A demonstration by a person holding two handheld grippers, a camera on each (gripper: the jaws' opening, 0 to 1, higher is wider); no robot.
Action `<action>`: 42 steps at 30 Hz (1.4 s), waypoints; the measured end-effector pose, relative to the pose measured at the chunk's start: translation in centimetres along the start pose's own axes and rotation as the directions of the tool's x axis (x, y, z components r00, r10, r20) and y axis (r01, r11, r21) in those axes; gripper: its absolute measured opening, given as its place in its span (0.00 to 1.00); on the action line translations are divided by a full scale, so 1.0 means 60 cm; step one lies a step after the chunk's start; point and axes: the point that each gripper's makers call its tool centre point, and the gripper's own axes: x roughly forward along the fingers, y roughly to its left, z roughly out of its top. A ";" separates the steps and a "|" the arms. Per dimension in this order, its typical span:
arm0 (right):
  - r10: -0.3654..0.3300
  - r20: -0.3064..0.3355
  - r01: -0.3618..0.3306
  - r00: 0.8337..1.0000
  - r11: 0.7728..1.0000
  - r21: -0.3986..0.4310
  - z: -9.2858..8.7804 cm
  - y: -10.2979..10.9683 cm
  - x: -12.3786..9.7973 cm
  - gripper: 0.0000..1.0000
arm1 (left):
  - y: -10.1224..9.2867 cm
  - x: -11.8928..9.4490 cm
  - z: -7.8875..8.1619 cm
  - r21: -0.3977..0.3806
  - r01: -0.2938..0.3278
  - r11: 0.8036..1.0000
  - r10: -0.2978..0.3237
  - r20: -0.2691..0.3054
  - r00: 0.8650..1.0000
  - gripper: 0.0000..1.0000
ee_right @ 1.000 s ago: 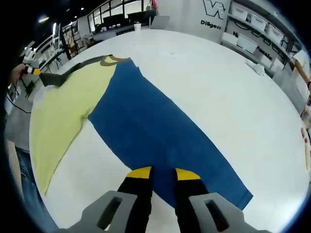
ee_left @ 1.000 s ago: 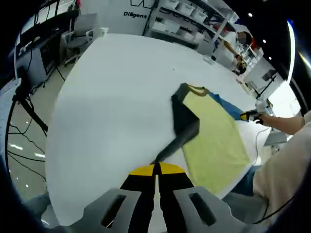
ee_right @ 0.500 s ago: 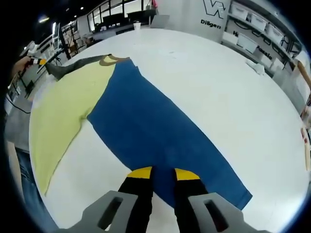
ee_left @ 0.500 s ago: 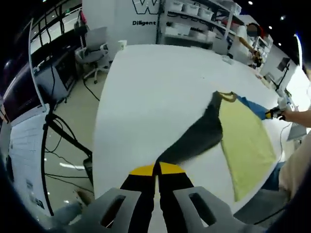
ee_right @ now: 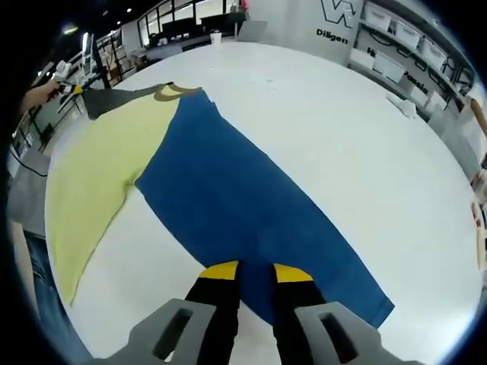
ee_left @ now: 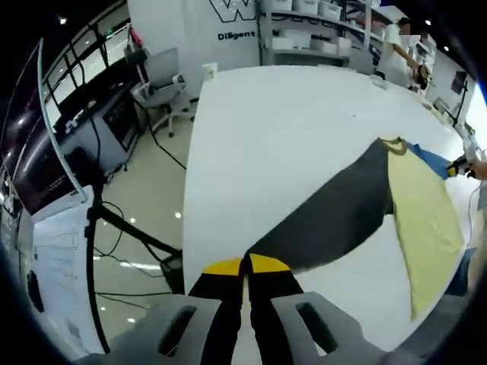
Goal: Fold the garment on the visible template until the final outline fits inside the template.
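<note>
Over the last second the left tool [ee_left: 245,264], jaws together and clamped on the dark sleeve [ee_left: 335,220], has drawn it from bunched to fully stretched across the white bench [ee_left: 266,129]; judged, spreading continues and folding has not begun. The garment [ee_right: 228,190] lies flat, yellow panel [ee_right: 99,163] beside blue panel [ee_right: 251,220]; the right tool [ee_right: 247,271], jaws slightly apart, rests over the blue edge; whether it grips cannot be told.

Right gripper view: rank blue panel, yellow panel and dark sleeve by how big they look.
1. Blue panel, largest.
2. Yellow panel.
3. Dark sleeve, smallest, though it lies farthest from the camera, so its true size is unsure.
</note>
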 end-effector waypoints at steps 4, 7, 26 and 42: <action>-0.002 -0.003 0.002 1.000 1.000 0.001 0.001 -0.001 0.001 0.09 | 0.020 0.023 0.017 -0.009 -0.035 0.999 0.035 0.003 0.999 0.00; -0.003 -0.005 0.003 1.000 1.000 0.001 0.001 -0.001 0.002 0.09 | 0.029 0.036 0.020 -0.002 -0.054 0.999 0.054 -0.004 0.999 0.00; -0.017 -0.015 0.017 1.000 1.000 -0.001 0.003 0.000 0.003 0.08 | 0.043 0.073 -0.065 -0.261 -0.053 0.964 0.035 -0.073 0.997 0.17; -0.022 -0.028 0.022 0.999 1.000 -0.006 0.005 0.001 0.004 0.06 | -0.017 0.089 -0.138 -0.262 -0.060 0.963 0.018 -0.160 0.987 0.22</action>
